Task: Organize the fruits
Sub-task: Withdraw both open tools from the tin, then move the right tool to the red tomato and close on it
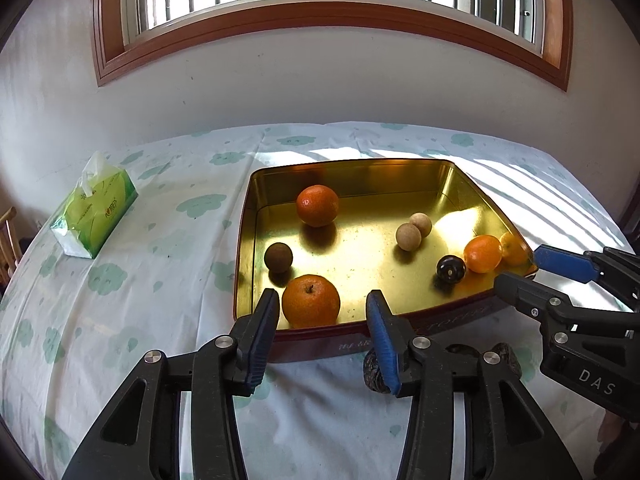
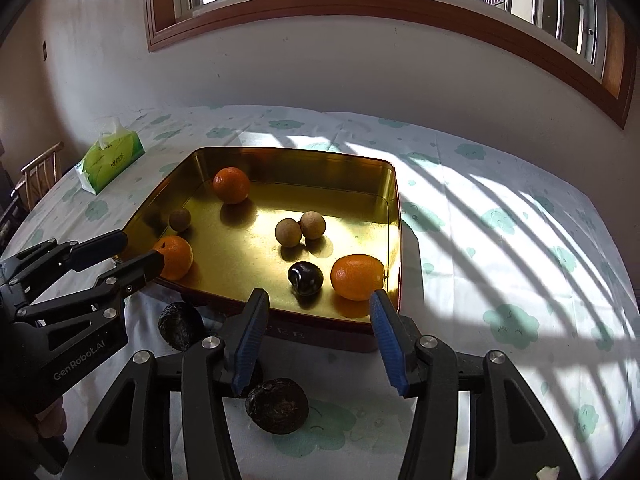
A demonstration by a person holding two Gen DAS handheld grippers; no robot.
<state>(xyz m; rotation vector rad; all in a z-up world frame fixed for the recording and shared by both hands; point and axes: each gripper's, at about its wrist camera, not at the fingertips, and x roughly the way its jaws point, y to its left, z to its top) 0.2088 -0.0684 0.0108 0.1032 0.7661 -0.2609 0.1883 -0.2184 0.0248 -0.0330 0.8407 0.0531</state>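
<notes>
Honestly, the two wrinkled dark fruits on the cloud-print tablecloth (image 2: 500,240) are what I struggle with. From my left wrist camera both sit half behind my own fingers, so I see only slivers. From the right wrist camera one wrinkled dark fruit (image 2: 277,405) lies just before the gold square metal tin (image 2: 394,208), below my right gripper (image 2: 316,334) and partly covered by its left finger; the other wrinkled dark fruit (image 2: 179,325) lies near the tin's near left corner. What kind of fruit they are I cannot tell.

My left gripper (image 1: 322,334) hangs over the tin's near rim with its jaws spread and nothing pinched. The near orange with a stem dimple (image 1: 311,300) sits inside the tin just beyond the gap between the fingers, apart from both pads. My right gripper also stands spread and empty at the tin's near right corner; the right-hand orange (image 2: 357,277) lies just past its right fingertip, inside the tin.

Deeper in the tin I see a far orange (image 1: 317,205), a brown round fruit (image 1: 278,257) by the left wall, two pale tan round fruits (image 1: 413,231) touching each other, and a glossy dark round fruit (image 1: 451,268). The right wall mirrors the right-hand orange. A green tissue box (image 1: 96,210) stands well left of the tin.
</notes>
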